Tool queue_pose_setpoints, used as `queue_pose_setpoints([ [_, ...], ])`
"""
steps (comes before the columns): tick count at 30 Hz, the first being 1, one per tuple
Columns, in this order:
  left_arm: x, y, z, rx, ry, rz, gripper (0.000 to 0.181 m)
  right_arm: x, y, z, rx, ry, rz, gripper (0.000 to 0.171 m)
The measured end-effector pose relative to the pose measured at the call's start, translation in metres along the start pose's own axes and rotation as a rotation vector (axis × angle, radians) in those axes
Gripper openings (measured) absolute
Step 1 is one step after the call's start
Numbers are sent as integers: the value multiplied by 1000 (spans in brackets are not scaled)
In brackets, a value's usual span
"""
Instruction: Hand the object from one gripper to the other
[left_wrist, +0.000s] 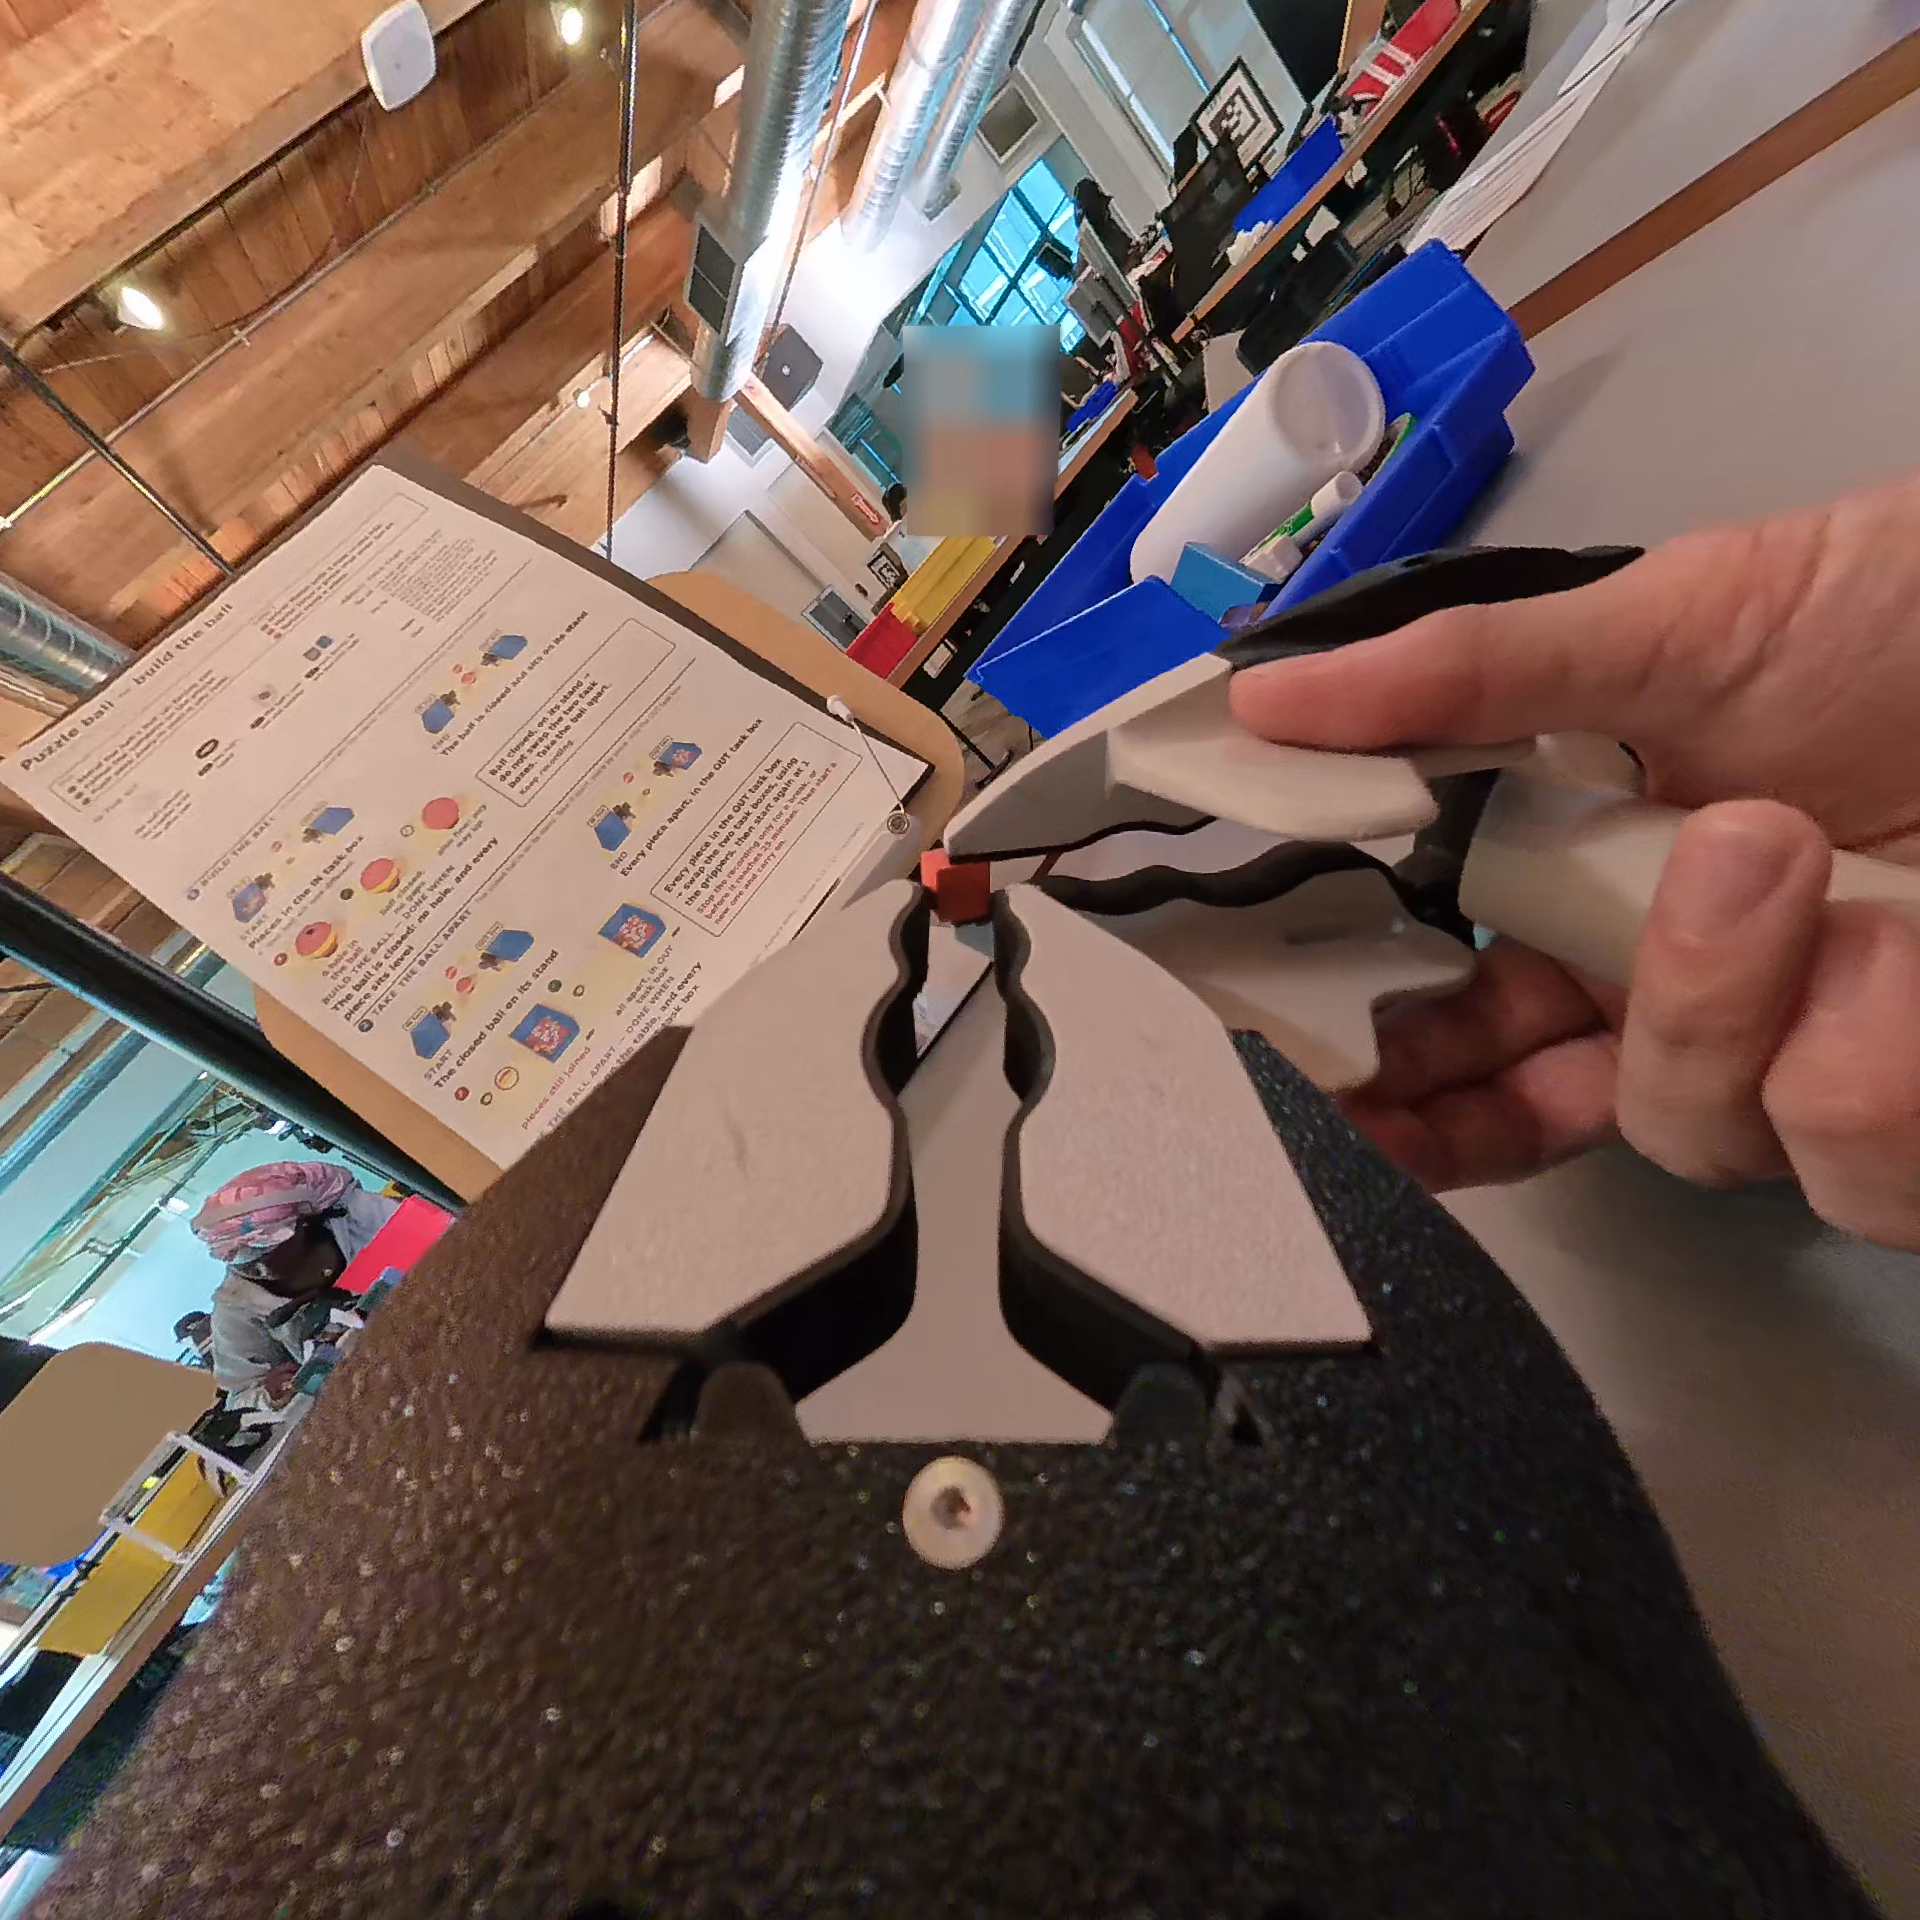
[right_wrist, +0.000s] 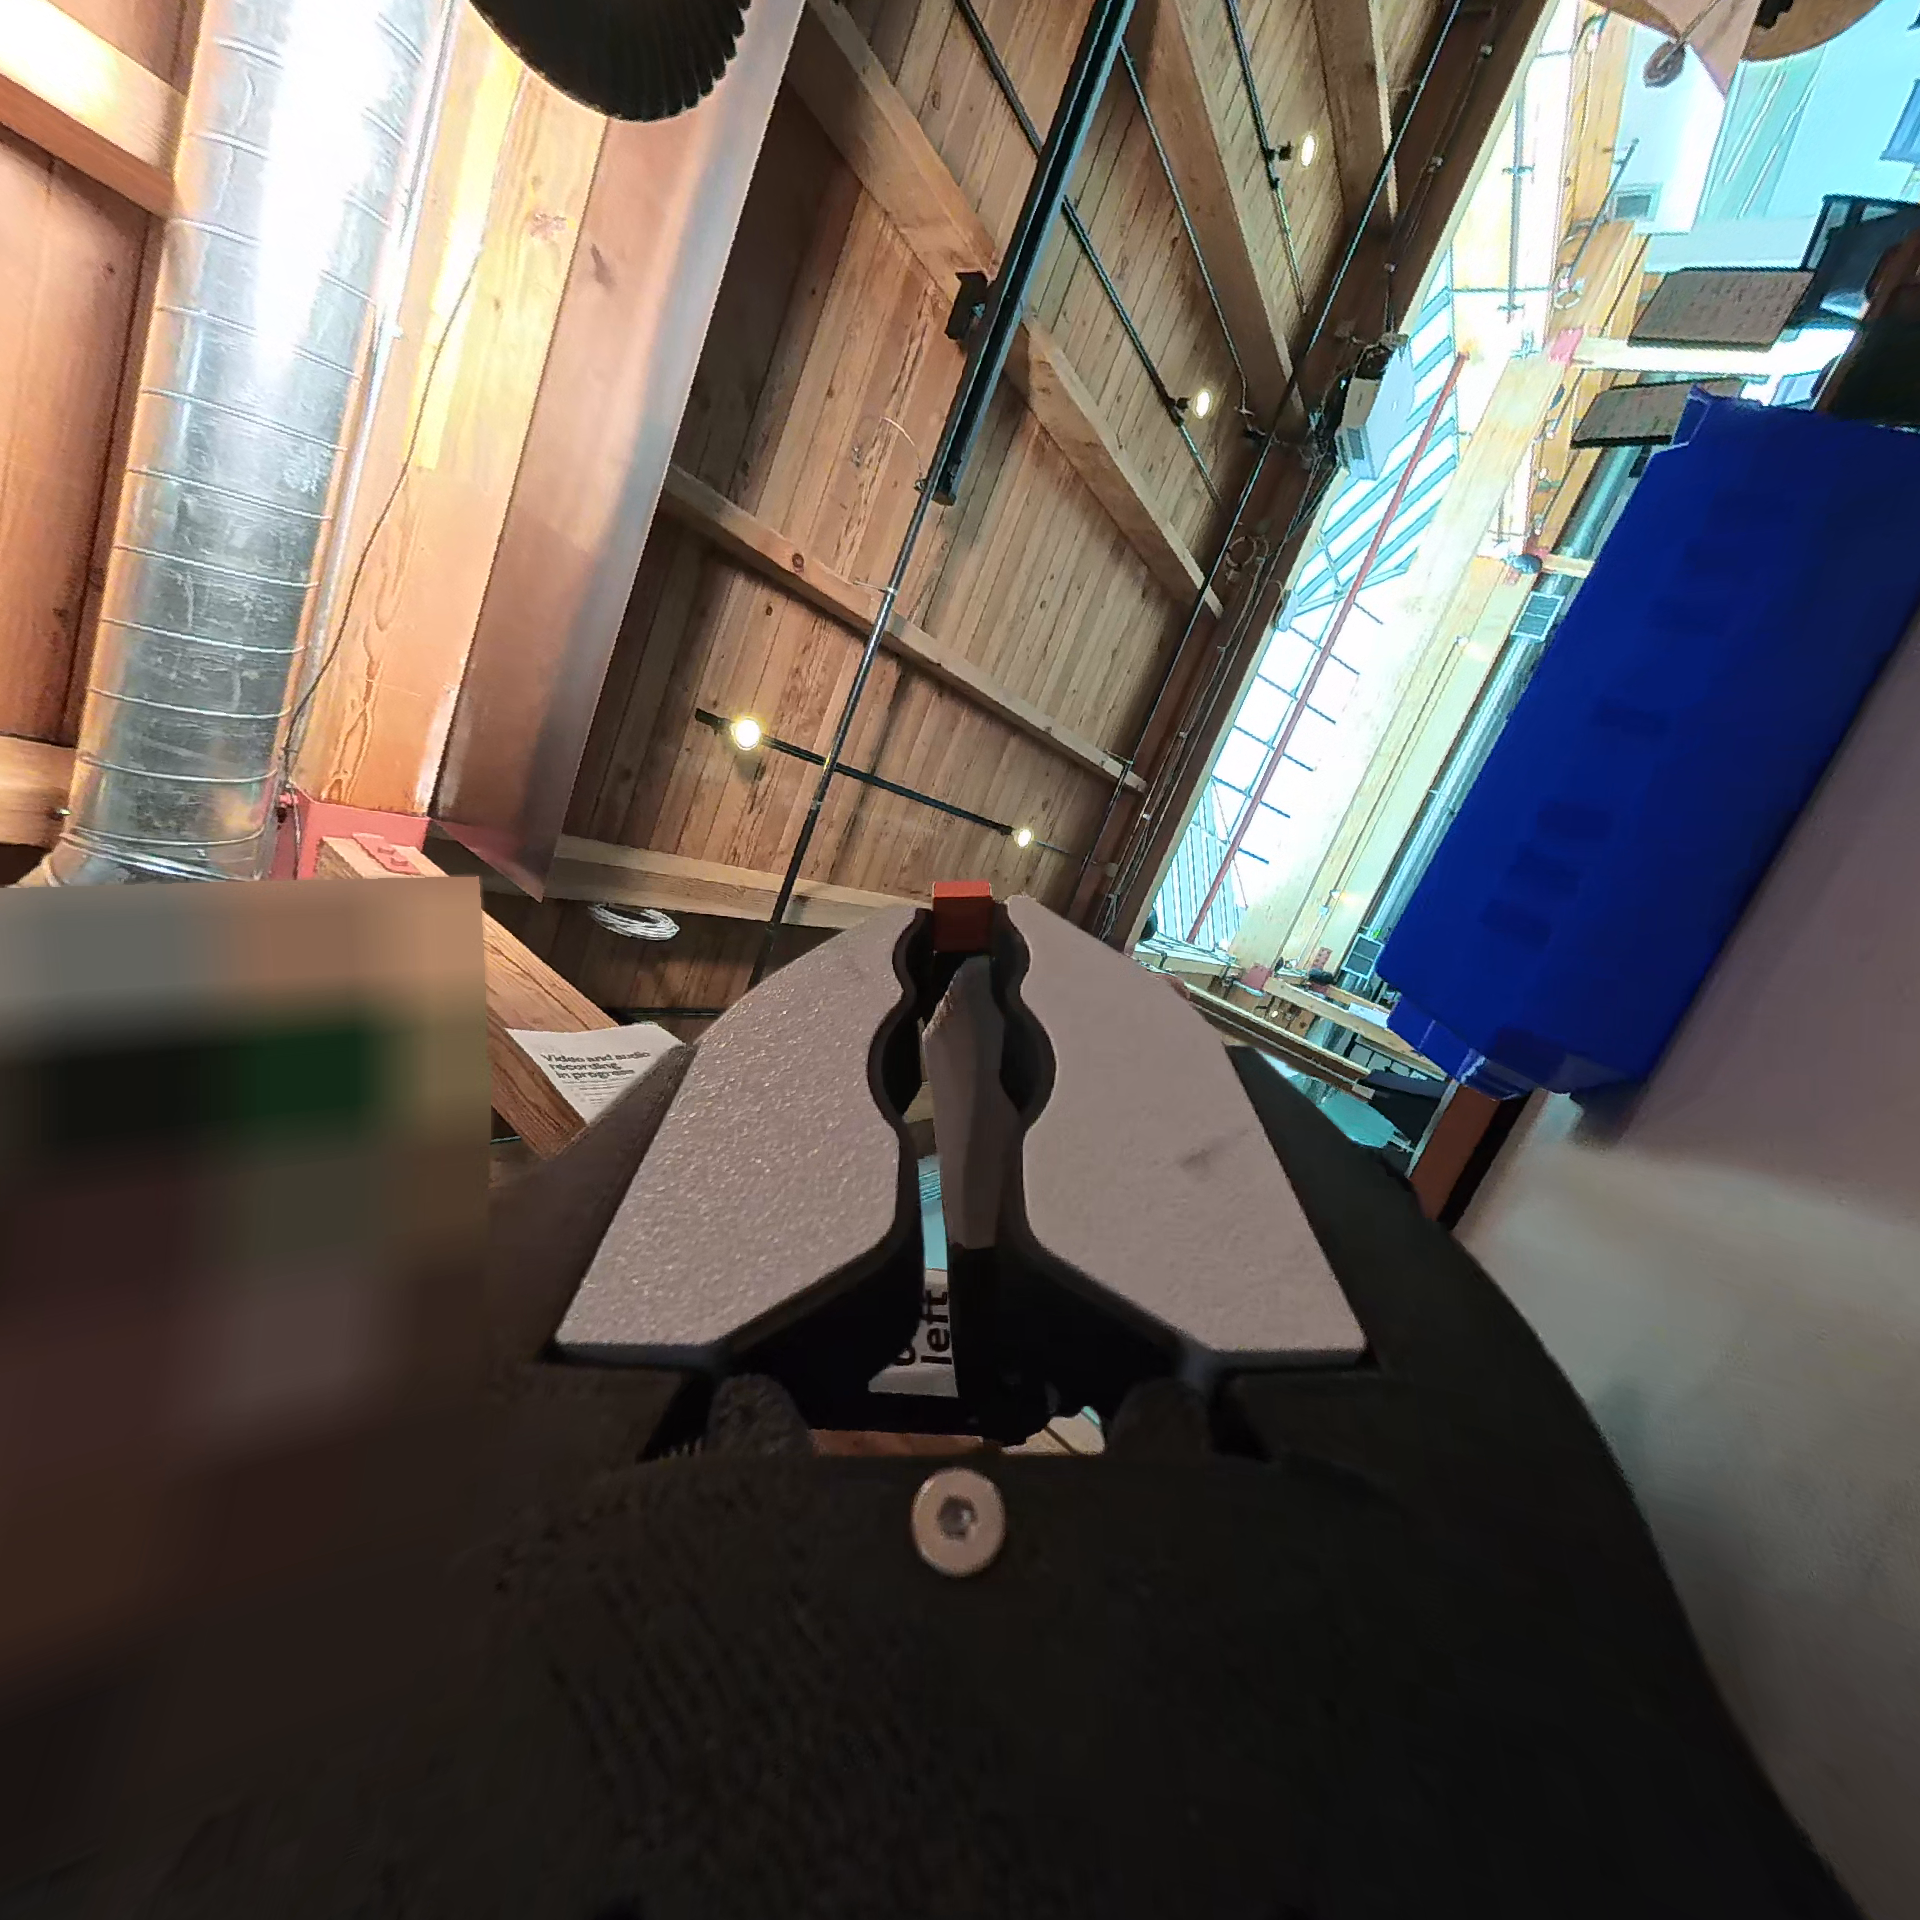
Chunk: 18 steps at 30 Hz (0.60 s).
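Both grippers on the little red block at once

In the left wrist view, the upper left of the frame shows a printed instruction sheet (left_wrist: 457, 831) on a brown board. Dead centre, the small red block (left_wrist: 954, 885) sits right at the tips of the left gripper (left_wrist: 954, 909), whose two fingers look pinched on it from either side. Coming in from the right edge, the right gripper (left_wrist: 961, 847) is held in a person's hand (left_wrist: 1683, 831), and its tips meet the same block from above. Upper right there's a blue bin (left_wrist: 1351, 499) on the grey table (left_wrist: 1714, 1351), with a white tube (left_wrist: 1268, 457) lying in it.

In the right wrist view, the block (right_wrist: 960, 914) is clamped between the right gripper's (right_wrist: 960, 920) fingertips at centre frame, off the table, with the blue bin (right_wrist: 1662, 769) at the right edge
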<state>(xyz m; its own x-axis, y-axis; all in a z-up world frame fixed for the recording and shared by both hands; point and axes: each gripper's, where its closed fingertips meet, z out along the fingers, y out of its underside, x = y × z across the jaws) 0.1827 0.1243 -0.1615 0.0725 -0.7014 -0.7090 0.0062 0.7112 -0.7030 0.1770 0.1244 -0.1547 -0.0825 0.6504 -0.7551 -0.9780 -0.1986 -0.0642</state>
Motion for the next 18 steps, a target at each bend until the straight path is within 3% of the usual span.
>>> queue_pose_setpoints([
  [16,-3,2,-2,-20,38,-77,9,3,2,0,-42,37,-76,11],
  [18,-6,4,-3,-13,64,-105,9,5,-1,-1,-74,82,-140,31],
])
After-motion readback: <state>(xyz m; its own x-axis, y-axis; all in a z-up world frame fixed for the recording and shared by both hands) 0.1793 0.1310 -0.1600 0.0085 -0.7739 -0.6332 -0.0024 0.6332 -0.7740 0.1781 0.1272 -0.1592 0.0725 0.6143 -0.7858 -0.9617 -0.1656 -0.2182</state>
